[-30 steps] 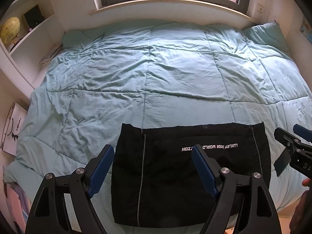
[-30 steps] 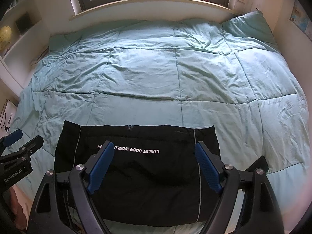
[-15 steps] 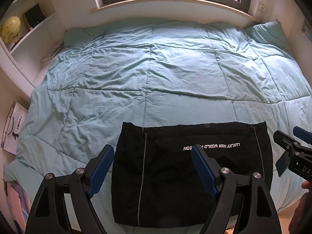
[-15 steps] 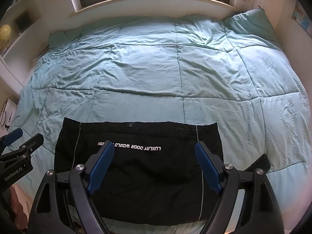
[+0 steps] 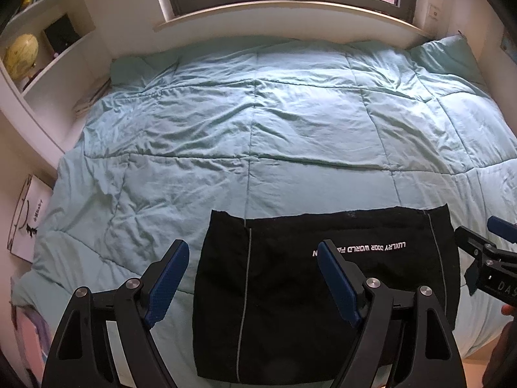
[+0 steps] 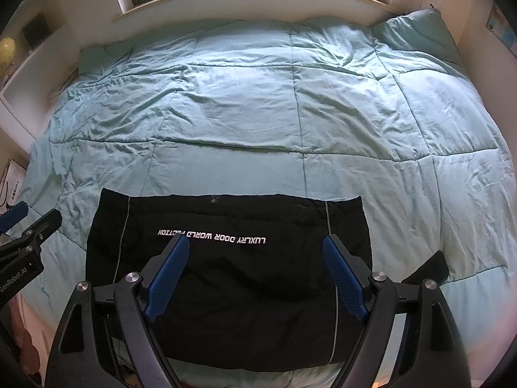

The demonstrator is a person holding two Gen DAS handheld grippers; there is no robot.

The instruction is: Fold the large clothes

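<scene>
From the left wrist, the left gripper [image 5: 250, 286] hangs with fingers wide apart and empty above the black garment [image 5: 290, 307], already a folded rectangle at the near edge of the teal quilt [image 5: 258, 129]. From the right wrist, the right gripper [image 6: 255, 278] hangs equally spread and empty over it; a further fold would mean lowering both to an edge and pinching it

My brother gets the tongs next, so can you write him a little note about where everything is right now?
Left tongs: open, nothing in them, hovering over the left part of the black garment.
Right tongs: open, nothing in them, over the garment's middle and right part.
The garment lies flat on the blue quilt, near the front edge of the bed, already a neat rectangle with its white lettering facing up. A dark bit pokes out at its right side.
Done: it looks folded at least once.
Left: probably one more fold, and tucking in that stray bit.
</scene>
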